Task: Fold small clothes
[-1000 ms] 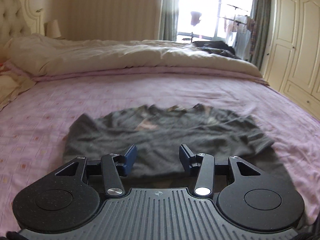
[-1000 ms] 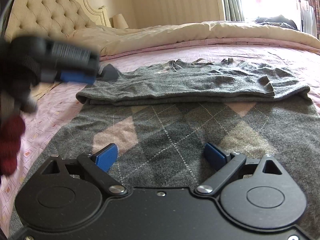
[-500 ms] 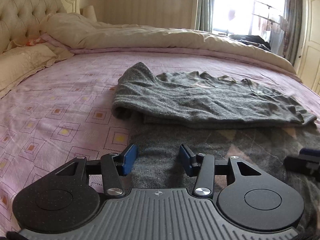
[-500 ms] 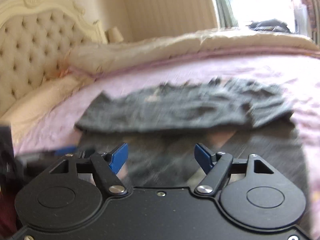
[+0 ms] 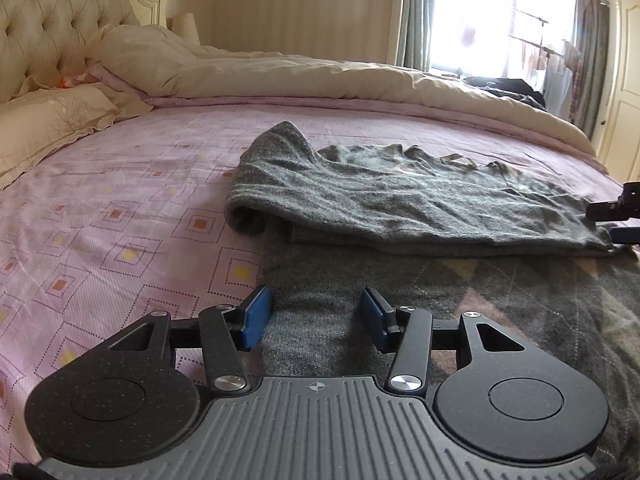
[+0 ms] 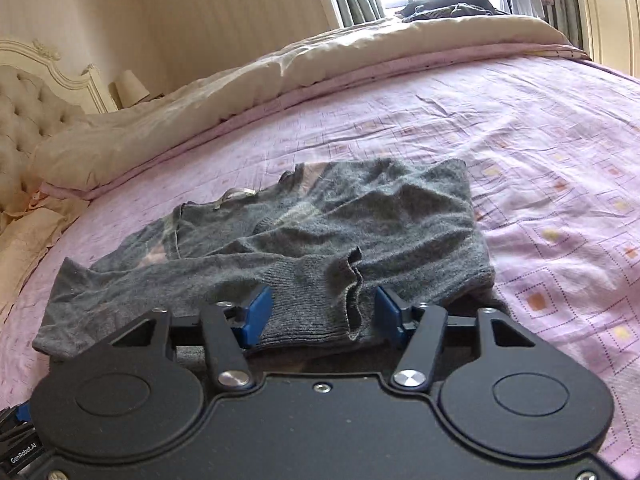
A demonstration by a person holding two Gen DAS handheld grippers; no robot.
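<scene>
The grey sweater (image 5: 420, 200) lies flat on the bed (image 5: 120, 208), its upper part folded over. The left gripper (image 5: 316, 316) sits at the near-left edge — jaws partly apart and opening, knit beneath them, nothing clamped. The right gripper (image 6: 324, 312) is closing — the ribbed cuff (image 6: 316, 292) lies between its jaws, pads not yet pressing.
</scene>
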